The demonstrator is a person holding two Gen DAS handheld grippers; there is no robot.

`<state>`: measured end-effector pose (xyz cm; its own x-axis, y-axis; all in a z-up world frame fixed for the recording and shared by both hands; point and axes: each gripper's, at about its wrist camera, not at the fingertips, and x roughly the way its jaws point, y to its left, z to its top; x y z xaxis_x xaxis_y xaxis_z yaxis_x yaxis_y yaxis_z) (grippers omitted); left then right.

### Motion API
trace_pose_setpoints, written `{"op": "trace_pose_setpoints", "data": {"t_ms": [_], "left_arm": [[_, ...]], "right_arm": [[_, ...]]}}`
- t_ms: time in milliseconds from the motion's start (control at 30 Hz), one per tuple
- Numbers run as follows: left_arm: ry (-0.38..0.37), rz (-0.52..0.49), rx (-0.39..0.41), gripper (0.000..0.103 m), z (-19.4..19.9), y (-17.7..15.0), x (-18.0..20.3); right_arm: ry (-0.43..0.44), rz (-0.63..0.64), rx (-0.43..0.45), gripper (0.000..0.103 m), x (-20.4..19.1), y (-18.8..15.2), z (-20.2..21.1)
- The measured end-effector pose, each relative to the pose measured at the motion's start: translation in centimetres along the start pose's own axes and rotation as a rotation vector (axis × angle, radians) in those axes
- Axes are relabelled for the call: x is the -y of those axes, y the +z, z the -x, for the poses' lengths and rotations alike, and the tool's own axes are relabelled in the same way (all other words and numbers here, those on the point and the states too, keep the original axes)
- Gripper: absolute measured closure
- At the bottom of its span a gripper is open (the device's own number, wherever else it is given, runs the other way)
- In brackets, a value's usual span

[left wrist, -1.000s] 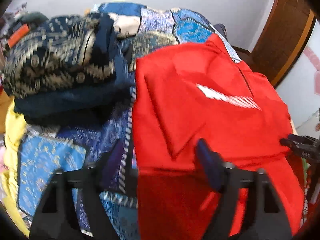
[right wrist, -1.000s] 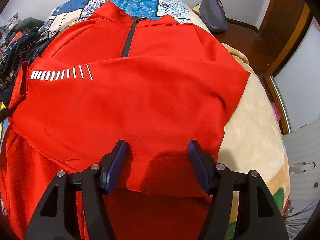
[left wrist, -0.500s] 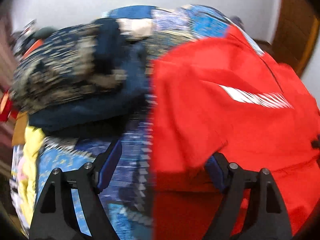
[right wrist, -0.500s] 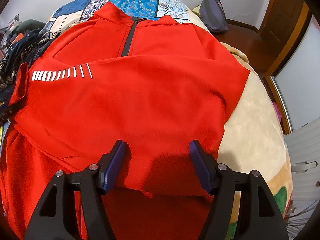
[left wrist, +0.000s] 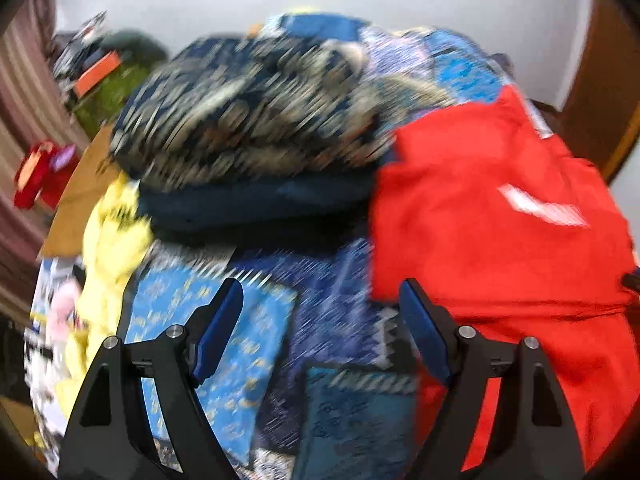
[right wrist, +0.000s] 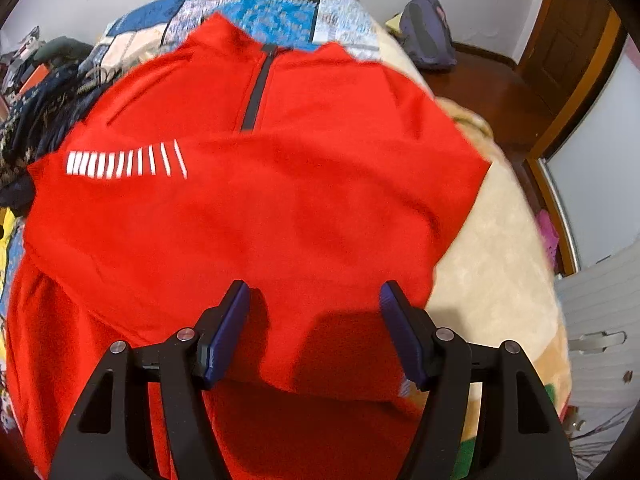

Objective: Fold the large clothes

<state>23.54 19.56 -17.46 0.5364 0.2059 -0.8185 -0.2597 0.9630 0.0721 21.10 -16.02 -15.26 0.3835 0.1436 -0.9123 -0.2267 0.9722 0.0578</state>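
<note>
The red jacket [right wrist: 256,216] lies spread on the bed [right wrist: 492,280], collar at the far end, its dark zipper [right wrist: 256,88] running down from the neck. A band of white stripes [right wrist: 124,162] marks the left chest. A fold crosses the body, so the near part lies as a doubled layer with a hem edge just in front of the right tool [right wrist: 316,320]. That tool hovers low over the near middle of the jacket with its blue-padded fingers [right wrist: 228,332] wide apart and nothing between them; its shadow falls on the cloth below.

The left tool [left wrist: 320,320] sits off the jacket's left edge, fingers likewise spread and empty. Its right finger [left wrist: 424,332] stands at the red fabric's border, though the blur makes contact hard to judge. Beneath it shows the blue patchwork bedspread [left wrist: 224,344].

Further left and far, a pile of dark patterned clothes [left wrist: 248,132] rests on the bedspread, beside the jacket's shoulder. A yellow cloth [left wrist: 112,240] lies at the left edge of the bed. In the right view a purple backpack [right wrist: 428,36] sits on the wooden floor [right wrist: 492,92] beyond the bed.
</note>
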Motion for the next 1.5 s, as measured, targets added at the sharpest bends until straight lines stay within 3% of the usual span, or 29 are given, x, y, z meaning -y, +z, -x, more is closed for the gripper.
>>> {"op": "trace_pose_setpoints", "data": {"t_ms": [133, 333, 567, 867, 967, 1067, 1133, 1267, 1400, 1467, 1500], "left_arm": [[-0.101, -0.057, 0.06, 0.023, 1.1, 3.2, 4.0], [-0.193, -0.132, 0.097, 0.023, 0.2, 8.6, 10.3], [-0.284, -0.156, 0.045, 0.023, -3.8, 14.3, 14.6], [-0.3, -0.144, -0.065, 0.023, -11.5, 19.9, 17.4], [-0.279, -0.166, -0.091, 0.023, -14.2, 20.5, 18.3], [-0.189, -0.203, -0.101, 0.023, -16.8, 21.0, 19.4], [-0.198, -0.22, -0.117, 0.023, -18.3, 21.1, 20.1], [-0.181, -0.301, -0.092, 0.018, -19.4, 20.3, 21.1], [-0.2, -0.37, -0.066, 0.017, -18.9, 19.2, 21.5], [-0.216, -0.407, -0.053, 0.018, -18.4, 18.6, 21.8], [-0.21, -0.427, -0.044, 0.024, -18.2, 18.3, 22.0]], "right_arm": [[-0.013, -0.003, 0.061, 0.039, 0.8, 2.0, 1.7], [-0.033, -0.006, 0.162, 0.039, 1.9, 5.9, 3.5], [-0.065, 0.035, 0.243, 0.039, 2.0, 10.7, 2.9], [-0.064, 0.094, 0.111, 0.039, 1.9, 16.3, -4.7], [-0.054, 0.064, 0.065, 0.039, 2.6, 17.4, -7.4], [-0.061, 0.017, 0.031, 0.039, 3.3, 18.5, -9.7], [-0.032, -0.001, -0.009, 0.039, 3.7, 19.1, -11.3], [0.038, -0.018, -0.084, 0.039, 3.9, 18.8, -13.5], [0.094, -0.008, -0.058, 0.039, 4.3, 17.8, -13.2], [0.119, -0.008, -0.046, 0.045, 4.4, 17.4, -13.0], [0.138, -0.004, -0.036, 0.055, 4.3, 17.2, -12.9]]}}
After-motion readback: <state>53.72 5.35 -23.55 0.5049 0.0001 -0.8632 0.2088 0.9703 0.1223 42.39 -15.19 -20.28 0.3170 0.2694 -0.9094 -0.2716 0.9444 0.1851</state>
